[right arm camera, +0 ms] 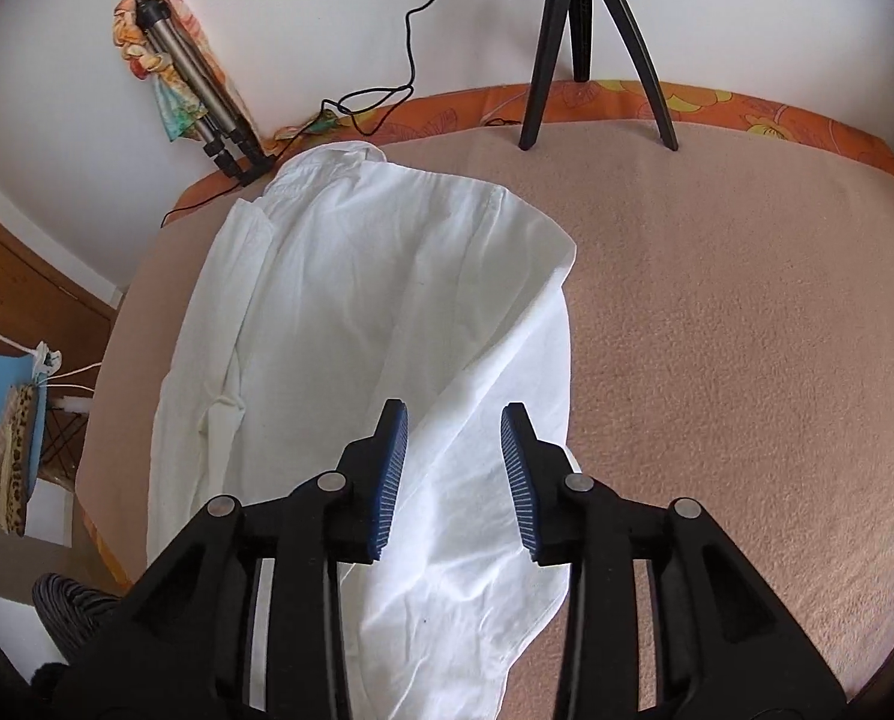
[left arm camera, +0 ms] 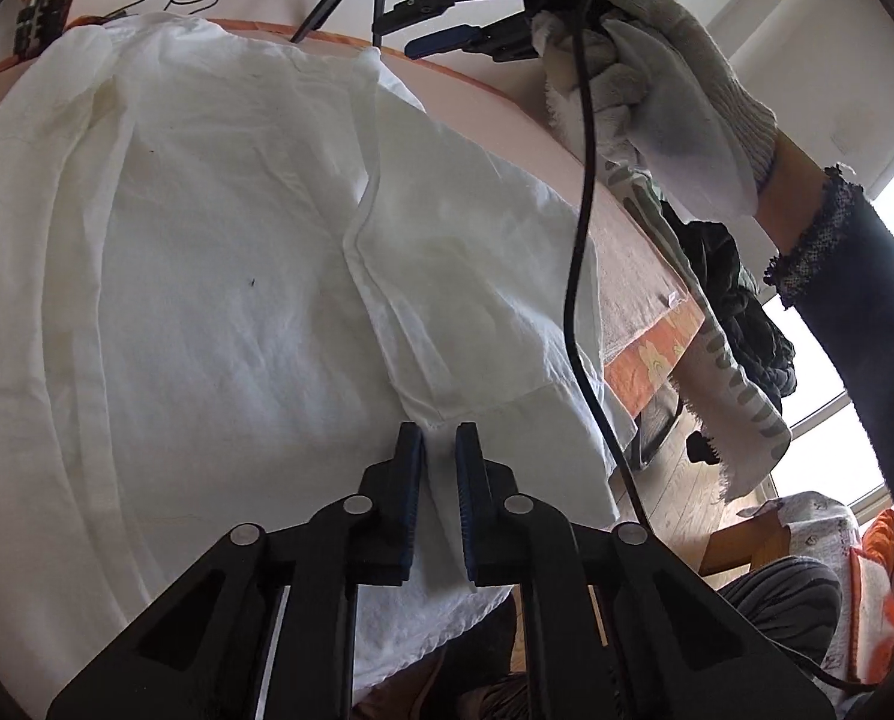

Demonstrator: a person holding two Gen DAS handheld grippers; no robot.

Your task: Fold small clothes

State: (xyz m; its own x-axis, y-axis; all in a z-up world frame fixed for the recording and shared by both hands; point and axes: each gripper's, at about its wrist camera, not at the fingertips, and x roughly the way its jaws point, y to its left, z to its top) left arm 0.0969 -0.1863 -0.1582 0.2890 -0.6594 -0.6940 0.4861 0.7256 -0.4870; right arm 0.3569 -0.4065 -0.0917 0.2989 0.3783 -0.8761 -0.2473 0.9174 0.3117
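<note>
A white shirt (right arm camera: 351, 300) lies spread along the left part of a peach-covered bed (right arm camera: 717, 330), collar at the far end near the wall, its hem hanging over the near edge. A sleeve is laid in over the right side of the shirt.

In the left wrist view the left gripper (left arm camera: 440, 438) points steeply down at the near hem. Its jaws stand almost together with a narrow fold of white cloth running up between the blue pads (left arm camera: 408, 480); they are clamped on that fold of the shirt.

Farther right in the same view, the right hand (left arm camera: 675, 90) in a grey knit glove is raised above the far right edge of the bed, wrapped around the handle of its black tool, the wrist bent and a dark sleeve (left arm camera: 855, 312) with a lace cuff running down toward the near right. A black cable (left arm camera: 579, 228) hangs from that tool across the shirt's right side.

In the right wrist view the right gripper (right arm camera: 454, 420) tilts steeply down over the near right part of the shirt. Its jaws are apart, with cloth lying below the gap and neither pad pressing on it.

A black tripod (right arm camera: 591, 48) stands at the far edge of the bed, to the right of the shirt's collar.
</note>
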